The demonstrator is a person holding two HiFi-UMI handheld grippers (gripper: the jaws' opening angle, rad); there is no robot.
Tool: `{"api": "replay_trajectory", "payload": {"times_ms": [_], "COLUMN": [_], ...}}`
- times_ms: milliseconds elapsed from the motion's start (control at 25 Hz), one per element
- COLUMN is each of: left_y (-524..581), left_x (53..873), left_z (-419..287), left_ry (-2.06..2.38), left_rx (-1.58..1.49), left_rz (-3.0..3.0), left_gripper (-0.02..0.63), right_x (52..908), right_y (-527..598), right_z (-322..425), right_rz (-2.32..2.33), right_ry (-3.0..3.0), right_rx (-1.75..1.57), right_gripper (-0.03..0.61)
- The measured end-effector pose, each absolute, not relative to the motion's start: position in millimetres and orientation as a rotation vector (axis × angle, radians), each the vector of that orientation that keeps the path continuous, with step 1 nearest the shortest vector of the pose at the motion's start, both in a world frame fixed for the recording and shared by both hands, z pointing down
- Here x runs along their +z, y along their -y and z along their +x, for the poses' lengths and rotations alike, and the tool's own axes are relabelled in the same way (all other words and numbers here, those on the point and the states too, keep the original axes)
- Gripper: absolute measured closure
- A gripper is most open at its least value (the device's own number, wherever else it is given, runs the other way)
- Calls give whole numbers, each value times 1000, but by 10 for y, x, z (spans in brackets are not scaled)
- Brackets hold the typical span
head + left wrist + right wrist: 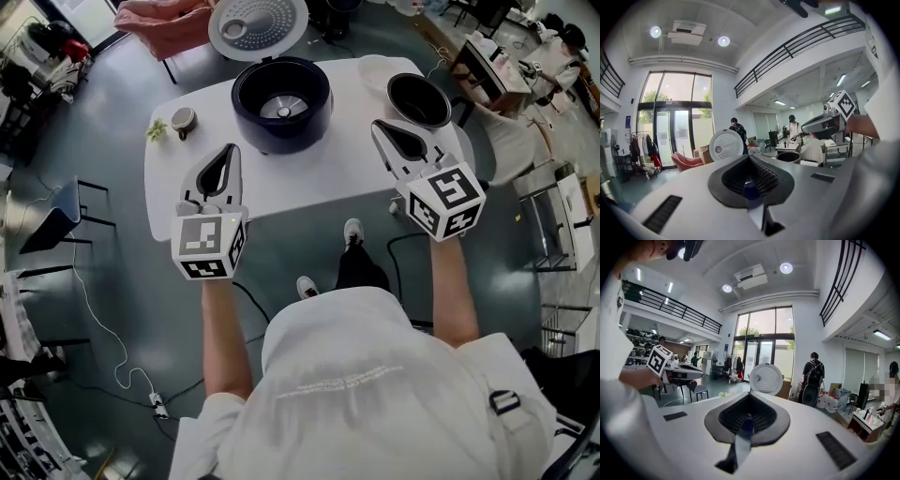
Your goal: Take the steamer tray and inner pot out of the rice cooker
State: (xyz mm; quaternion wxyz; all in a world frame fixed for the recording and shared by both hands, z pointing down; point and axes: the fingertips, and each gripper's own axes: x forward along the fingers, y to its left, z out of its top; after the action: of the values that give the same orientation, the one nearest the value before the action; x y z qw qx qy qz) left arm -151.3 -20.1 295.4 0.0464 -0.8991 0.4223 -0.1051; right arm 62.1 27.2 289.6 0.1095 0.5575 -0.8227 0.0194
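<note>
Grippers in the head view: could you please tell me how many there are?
2. The left gripper is at the near edge of the table, left of the rice cooker. The right gripper is beside the inner pot, toward the table's right end. None appears hidden.

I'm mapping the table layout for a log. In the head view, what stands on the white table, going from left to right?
green sprig → small cup → rice cooker, open → inner pot, standing apart from the cooker
</note>
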Motion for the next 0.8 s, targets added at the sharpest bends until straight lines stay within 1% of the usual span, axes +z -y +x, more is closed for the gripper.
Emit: {"api": "replay_trajectory", "payload": {"times_ms": [800], "left_y": [96], "left_x": [2963], "left_z": [-1548], "left_ry": [-1282], "left_rx": [-342], "left_rz": [-2756], "left_gripper": [598], "right_x": [2956], "right_y": [-281], "right_z": [530], "right_rz": [1623], "right_ry": [2440], "right_rx": [45], "right_gripper": [552]}}
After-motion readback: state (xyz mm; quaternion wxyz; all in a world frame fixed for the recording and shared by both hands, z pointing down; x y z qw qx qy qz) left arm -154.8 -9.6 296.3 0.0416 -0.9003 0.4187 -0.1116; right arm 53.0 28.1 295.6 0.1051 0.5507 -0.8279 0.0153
